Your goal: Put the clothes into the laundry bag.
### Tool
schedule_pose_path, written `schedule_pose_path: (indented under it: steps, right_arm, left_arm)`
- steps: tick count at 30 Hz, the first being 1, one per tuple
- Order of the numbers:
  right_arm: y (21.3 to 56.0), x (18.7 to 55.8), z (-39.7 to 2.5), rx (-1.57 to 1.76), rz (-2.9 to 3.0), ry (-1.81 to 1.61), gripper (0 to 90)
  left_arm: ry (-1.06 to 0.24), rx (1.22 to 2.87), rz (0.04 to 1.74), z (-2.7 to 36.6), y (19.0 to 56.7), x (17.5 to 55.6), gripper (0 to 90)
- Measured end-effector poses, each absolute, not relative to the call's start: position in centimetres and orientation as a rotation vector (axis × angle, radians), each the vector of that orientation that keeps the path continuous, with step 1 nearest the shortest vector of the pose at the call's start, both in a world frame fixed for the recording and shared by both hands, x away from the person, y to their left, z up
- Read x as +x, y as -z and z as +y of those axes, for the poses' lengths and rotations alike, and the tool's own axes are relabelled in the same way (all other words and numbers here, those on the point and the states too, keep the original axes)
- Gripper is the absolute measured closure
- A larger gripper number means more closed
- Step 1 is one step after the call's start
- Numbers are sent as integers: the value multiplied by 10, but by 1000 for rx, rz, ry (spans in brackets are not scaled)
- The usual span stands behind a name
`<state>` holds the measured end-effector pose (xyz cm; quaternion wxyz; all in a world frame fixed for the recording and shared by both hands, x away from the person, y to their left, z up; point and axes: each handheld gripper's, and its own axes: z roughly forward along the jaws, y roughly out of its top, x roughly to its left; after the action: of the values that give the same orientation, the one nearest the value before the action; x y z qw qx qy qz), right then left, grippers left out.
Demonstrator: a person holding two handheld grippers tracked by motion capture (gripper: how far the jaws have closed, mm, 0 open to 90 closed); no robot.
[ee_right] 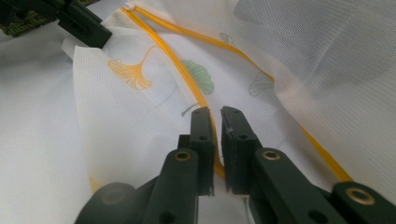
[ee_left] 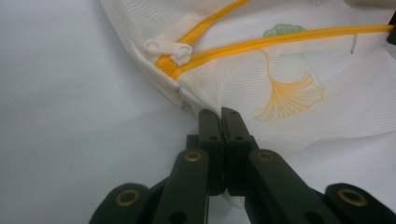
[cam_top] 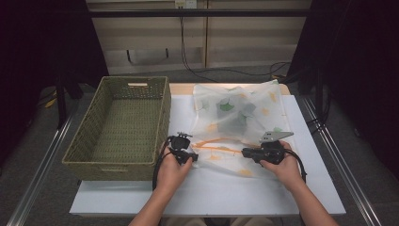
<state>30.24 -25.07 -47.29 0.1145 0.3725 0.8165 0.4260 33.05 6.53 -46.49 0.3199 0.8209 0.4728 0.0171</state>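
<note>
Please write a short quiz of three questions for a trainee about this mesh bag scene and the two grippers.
1. True or false: the zipper of the mesh laundry bag is fully closed.
2. What does the left gripper pinch?
A. zipper pull
B. bag's fabric edge
C. basket rim
3. Which container stands left of the bag?

Key:
1. False; its two orange sides stand apart.
2. B; the white zipper pull lies free.
3. The woven basket.

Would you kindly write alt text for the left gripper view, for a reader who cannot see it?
The left tongs are shut on the edge of a white mesh laundry bag printed with ginkgo leaves, lying on a white table. Just beyond them, a white zipper pull sits at the end of the bag's open orange zipper.
</note>
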Motion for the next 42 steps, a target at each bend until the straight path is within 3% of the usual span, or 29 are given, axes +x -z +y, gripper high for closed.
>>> schedule_pose_path:
  steps: [8, 15, 27, 42]
  right_arm:
    - [466, 304, -237, 1160, 2358, -1315, 457]
    - [460, 307, -216, 1144, 2366, -1343, 326]
    - [459, 315, -199, 1129, 2388, -1307, 163]
    - [454, 325, -187, 1153, 2410, -1259, 162]
  left_arm:
    - [-40, 2163, 1247, 68, 460, 325, 889]
    - [-33, 2183, 1224, 68, 455, 320, 889]
    - [-31, 2188, 1211, 67, 454, 321, 884]
    - [-2, 2190, 1217, 68, 453, 318, 884]
